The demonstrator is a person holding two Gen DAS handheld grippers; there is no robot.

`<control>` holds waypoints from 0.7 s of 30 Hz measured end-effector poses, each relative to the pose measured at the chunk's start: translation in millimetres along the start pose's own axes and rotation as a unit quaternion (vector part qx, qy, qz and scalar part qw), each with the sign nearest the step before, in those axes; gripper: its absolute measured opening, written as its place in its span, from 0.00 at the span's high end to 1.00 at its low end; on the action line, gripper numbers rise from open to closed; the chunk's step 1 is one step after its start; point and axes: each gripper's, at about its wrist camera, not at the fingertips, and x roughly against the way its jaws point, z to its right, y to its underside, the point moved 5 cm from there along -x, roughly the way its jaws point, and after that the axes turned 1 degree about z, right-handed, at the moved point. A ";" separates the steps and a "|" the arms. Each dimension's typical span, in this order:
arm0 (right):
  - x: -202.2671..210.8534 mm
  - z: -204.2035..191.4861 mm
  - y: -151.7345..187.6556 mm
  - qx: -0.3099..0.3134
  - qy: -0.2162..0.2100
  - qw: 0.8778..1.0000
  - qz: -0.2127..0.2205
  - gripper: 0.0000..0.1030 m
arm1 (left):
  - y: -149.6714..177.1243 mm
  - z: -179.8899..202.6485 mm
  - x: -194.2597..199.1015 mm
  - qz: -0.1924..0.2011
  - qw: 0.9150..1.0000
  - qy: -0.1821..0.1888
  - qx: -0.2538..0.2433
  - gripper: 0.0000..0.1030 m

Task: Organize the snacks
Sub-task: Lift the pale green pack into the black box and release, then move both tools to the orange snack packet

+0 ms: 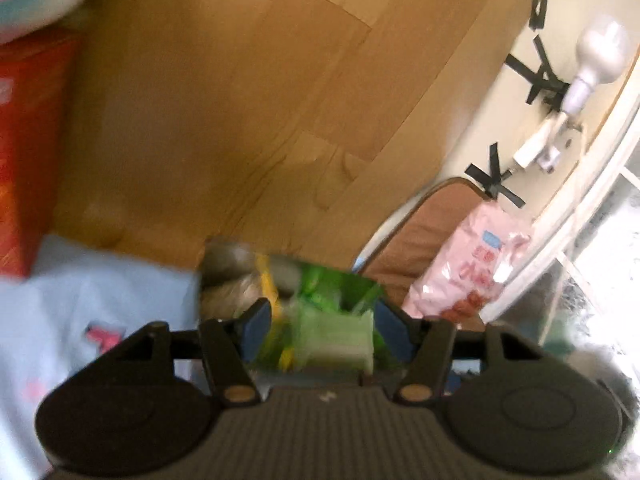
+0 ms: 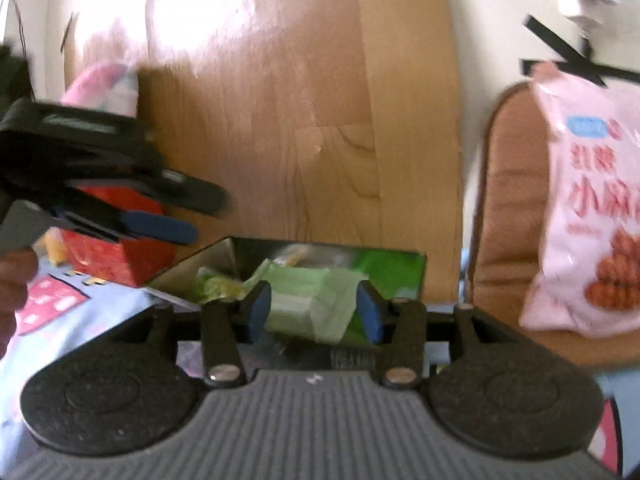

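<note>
Your right gripper [image 2: 314, 306] sits directly over the open green snack bag [image 2: 384, 272], its blue pads [image 2: 260, 308] on either side of a pale green wrapped packet [image 2: 308, 304], closed onto it or very nearly so; contact on the right-hand pad is hard to confirm. The packet's long axis runs across the jaws, so the hold looks square. Your left gripper [image 1: 320, 326] shows the same green packet between its pads in its own blurred view, jaws at middling width, but I cannot tell whether it grips anything; from the right camera it hovers off to the left above the red box [image 2: 120, 256]. The right hand is the nearer one. The pink snack bag [image 2: 588, 208] lies on the brown tray [image 2: 504, 200] to your right, well apart.
</note>
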 end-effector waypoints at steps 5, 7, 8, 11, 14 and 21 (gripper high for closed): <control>14.9 -22.2 38.9 0.012 -0.049 0.997 -0.064 0.53 | 75.2 -17.7 24.3 -0.065 0.997 -0.027 0.032 0.44; 9.3 -26.4 51.8 -0.004 -0.061 0.994 -0.095 0.62 | 101.3 -23.4 29.5 -0.080 0.995 -0.028 0.052 0.44; 7.8 -29.4 57.6 -0.019 -0.074 0.991 -0.112 0.62 | 112.4 -25.4 31.2 -0.085 0.994 -0.029 0.061 0.44; 5.4 -38.9 72.0 -0.025 -0.074 0.987 -0.141 0.72 | 137.4 -29.0 26.8 -0.110 0.989 -0.033 0.088 0.47; 21.0 -45.1 76.8 -0.067 -0.098 0.981 -0.153 0.86 | 149.0 -16.3 34.0 -0.096 0.993 -0.039 0.057 0.48; 94.5 -71.7 109.7 -0.066 -0.096 0.984 -0.132 0.86 | 189.5 15.1 53.3 -0.129 0.991 0.014 0.045 0.51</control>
